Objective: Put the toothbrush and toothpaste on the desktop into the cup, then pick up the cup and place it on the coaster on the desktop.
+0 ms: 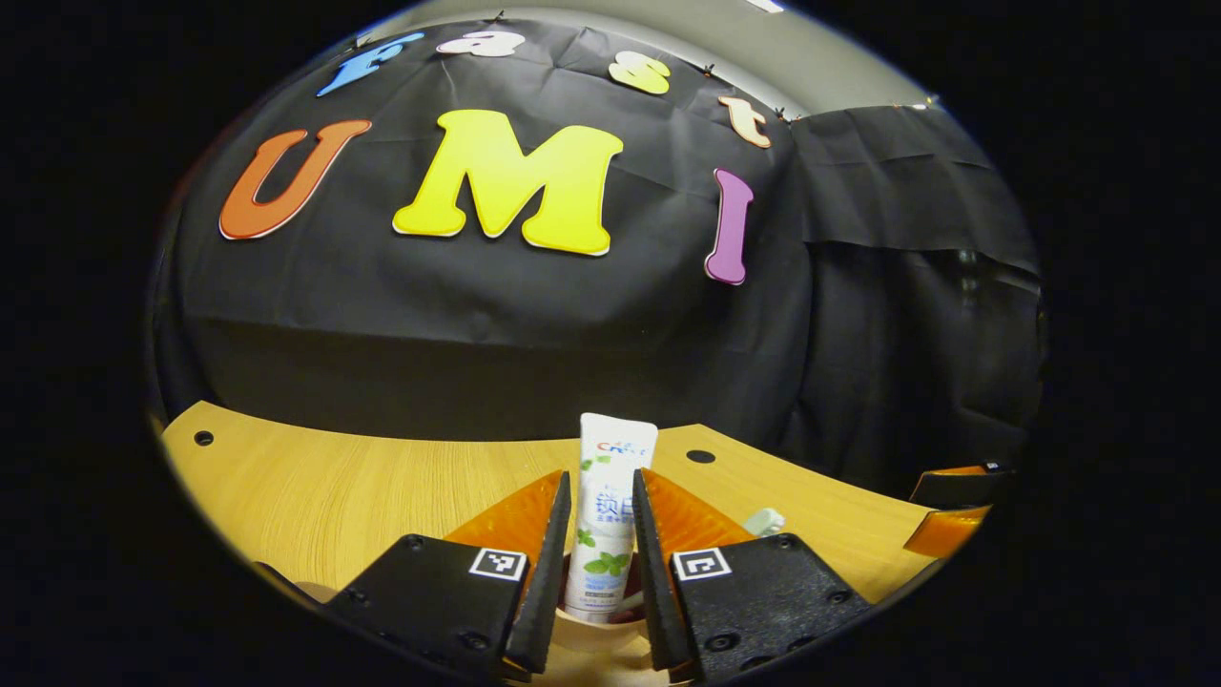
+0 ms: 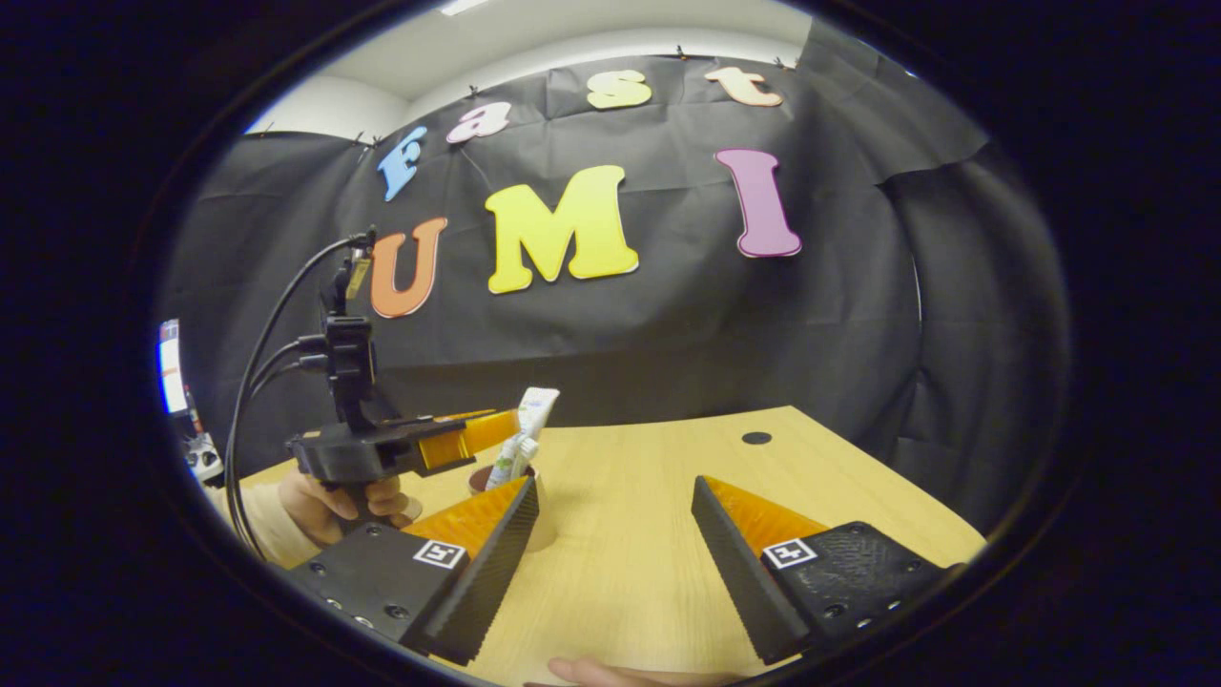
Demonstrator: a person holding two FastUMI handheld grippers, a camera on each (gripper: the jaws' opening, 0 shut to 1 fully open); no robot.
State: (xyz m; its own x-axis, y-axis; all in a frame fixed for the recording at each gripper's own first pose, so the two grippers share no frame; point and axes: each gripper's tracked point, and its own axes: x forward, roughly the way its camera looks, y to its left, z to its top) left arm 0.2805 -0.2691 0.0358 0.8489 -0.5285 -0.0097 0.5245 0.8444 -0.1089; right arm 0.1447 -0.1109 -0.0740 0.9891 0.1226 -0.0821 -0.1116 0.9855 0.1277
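The left tool [image 1: 597, 553] has its two fingers closed against the sides of the toothpaste [image 1: 610, 506], which stands upright between them, flat crimped end up and cap end down. The tube's lower end sits inside the cup [image 1: 596, 625], whose pale rim shows just below the fingertips. So the tube's long axis runs nearly straight up and down, in line with the cup's mouth, and the tool grips it around the middle.

In the right gripper view the same left tool [image 2: 477, 431] comes in from the left, held by a hand [image 2: 334, 501], with the toothpaste [image 2: 532, 420] leaning slightly out of the cup [image 2: 520, 496]. A toothbrush [image 2: 520, 453] appears to stand in the cup beside the tube, its head just under the tube's top; it is small and partly hidden, so this is a judgement.

The right tool [image 2: 615, 534] has its fingers wide apart with nothing between them, low over the bare counter [image 2: 649, 572]. The cup lies just ahead and to the left of its left finger.

Judging by this, the tube is as good as placed, and letting go is the step in hand. The left tool is directly over the cup and the right is near beside it. I cannot pick out the coaster, so which way the cup must travel is unclear.
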